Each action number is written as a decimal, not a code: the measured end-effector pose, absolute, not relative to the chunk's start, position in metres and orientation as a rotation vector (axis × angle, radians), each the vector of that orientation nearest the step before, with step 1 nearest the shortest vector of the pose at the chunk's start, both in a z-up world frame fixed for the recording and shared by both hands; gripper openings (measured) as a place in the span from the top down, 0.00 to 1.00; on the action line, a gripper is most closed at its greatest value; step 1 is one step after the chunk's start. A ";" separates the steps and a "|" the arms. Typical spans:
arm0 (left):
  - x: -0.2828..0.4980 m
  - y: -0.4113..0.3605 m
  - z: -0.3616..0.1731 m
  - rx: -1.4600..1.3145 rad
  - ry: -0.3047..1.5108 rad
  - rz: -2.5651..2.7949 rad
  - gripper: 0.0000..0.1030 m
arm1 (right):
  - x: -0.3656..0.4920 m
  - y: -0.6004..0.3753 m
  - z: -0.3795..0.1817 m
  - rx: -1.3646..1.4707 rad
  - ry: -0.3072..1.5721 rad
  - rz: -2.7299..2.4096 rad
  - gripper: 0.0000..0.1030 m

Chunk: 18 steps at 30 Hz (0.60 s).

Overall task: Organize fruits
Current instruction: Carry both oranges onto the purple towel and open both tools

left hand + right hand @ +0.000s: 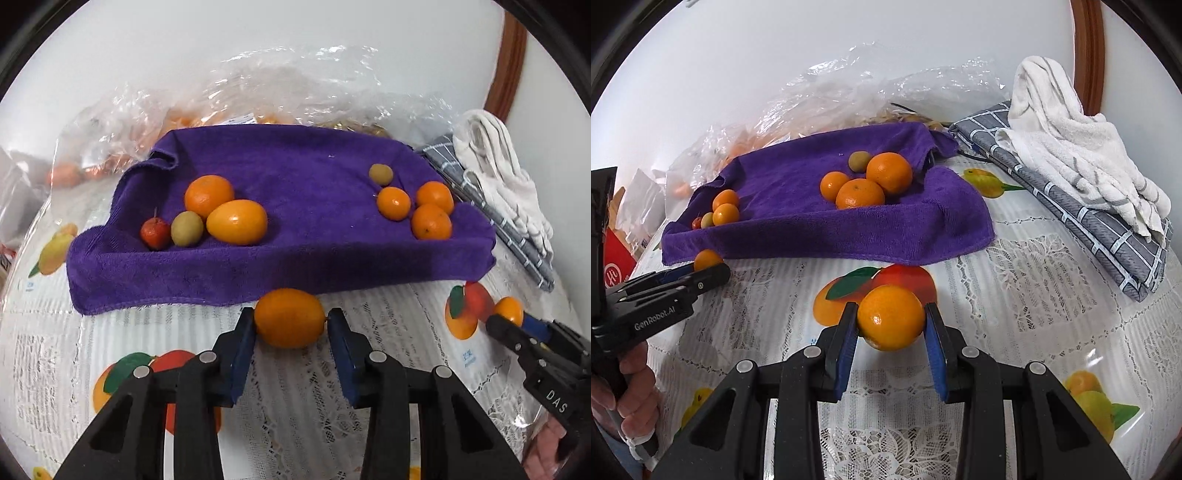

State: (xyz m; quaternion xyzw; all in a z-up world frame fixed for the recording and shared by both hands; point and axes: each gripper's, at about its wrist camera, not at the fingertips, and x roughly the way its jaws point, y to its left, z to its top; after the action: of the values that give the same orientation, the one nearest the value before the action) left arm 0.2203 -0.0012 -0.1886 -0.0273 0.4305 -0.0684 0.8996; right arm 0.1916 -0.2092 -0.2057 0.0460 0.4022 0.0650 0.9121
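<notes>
My left gripper [290, 321] is shut on an oval orange fruit [290, 325], held just in front of the purple towel [295, 184]; both also show in the right wrist view, gripper [709, 267] and fruit [707, 258]. My right gripper [890, 319] is shut on a round orange [890, 314] above the tablecloth, to the right of the left one. On the towel's left side lie an orange [208, 195], an oval orange fruit [236, 221], a greenish fruit [186, 229] and a small red fruit [155, 232]. On its right side sit three oranges [430, 221] and a small green fruit [381, 174].
Crumpled clear plastic bags [258, 99] with more fruit lie behind the towel against the wall. A folded grey checked cloth [1108, 229] topped by a white towel [1071, 147] lies at the right. A red box [617, 258] stands far left. A hand [631, 387] grips the left tool.
</notes>
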 end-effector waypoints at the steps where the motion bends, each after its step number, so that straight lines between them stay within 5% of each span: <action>1: 0.220 0.002 -0.188 -0.074 0.887 -0.142 0.63 | 0.192 -0.209 -0.206 0.094 0.828 0.136 0.66; 18: 0.210 0.017 -0.175 -0.129 0.794 -0.154 0.63 | 0.187 -0.211 -0.202 0.130 0.791 0.194 0.66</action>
State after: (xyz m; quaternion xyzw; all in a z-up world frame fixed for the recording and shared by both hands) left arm 0.2095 0.0166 -0.1751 -0.0627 0.3860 -0.0750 0.9173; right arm 0.1874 -0.2105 -0.2021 0.0633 0.3846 0.0945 0.9161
